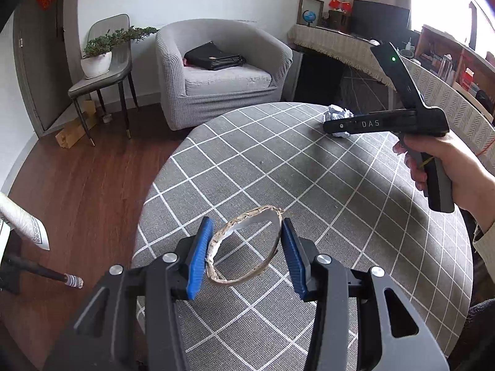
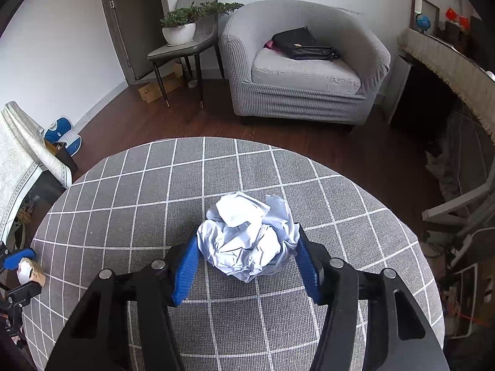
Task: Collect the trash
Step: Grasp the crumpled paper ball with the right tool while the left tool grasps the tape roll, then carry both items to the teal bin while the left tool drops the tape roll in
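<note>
Left gripper (image 1: pixel 247 253) pinching cardboard ring (image 1: pixel 247 247); right gripper (image 2: pixel 246 259) clamping crumpled paper (image 2: pixel 247 235).
Both held above checked table (image 1: pixel 340 201), apparently for carrying away.

You had two pieces of trash on the one round table with the grey checked cloth (image 1: pixel 309 185): one crumpled white paper ball (image 2: pixel 247 238) and one flattened brown cardboard tape ring (image 1: pixel 244 247). Behind it you had one grey upholstered armchair (image 2: pixel 306 61) carrying one black leather bag (image 2: pixel 303 44). Beside that stood one grey dining chair (image 2: pixel 185 40) bearing one green plant in a white pot (image 2: pixel 181 27).
</note>
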